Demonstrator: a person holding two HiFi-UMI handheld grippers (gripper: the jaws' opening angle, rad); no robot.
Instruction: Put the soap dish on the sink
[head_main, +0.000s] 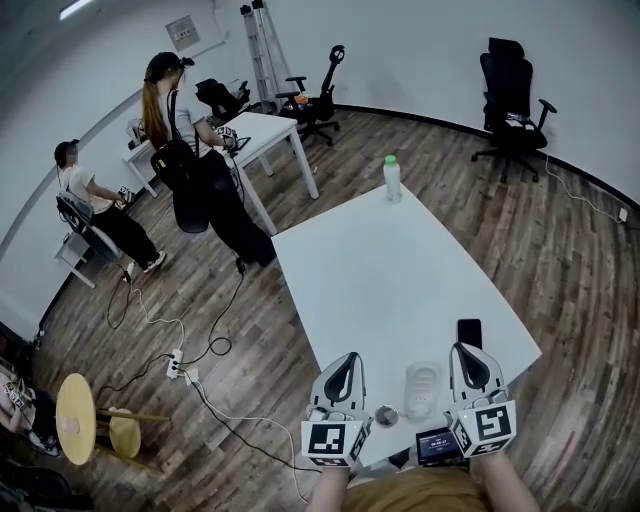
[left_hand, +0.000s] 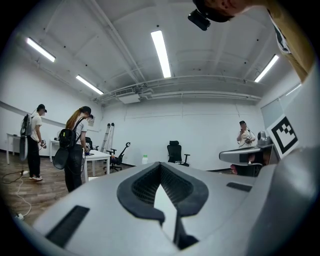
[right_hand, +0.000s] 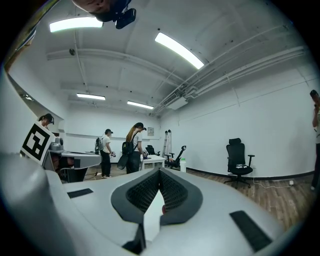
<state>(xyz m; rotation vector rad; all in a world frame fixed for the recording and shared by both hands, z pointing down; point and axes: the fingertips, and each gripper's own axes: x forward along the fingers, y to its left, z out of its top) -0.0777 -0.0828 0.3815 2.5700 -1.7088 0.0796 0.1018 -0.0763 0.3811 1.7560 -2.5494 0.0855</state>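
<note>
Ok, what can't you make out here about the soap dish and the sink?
Sink: in no view; none shows on the white table.
Clear plastic soap dish: head view only, too small to tell whether anything lies in it; both gripper views look past it across the room.
Small round grey thing: head view, too small to identify.

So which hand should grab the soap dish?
Right, probably: the soap dish lies just beside the right gripper, farther from the left gripper. Both have shut, empty fingers.
</note>
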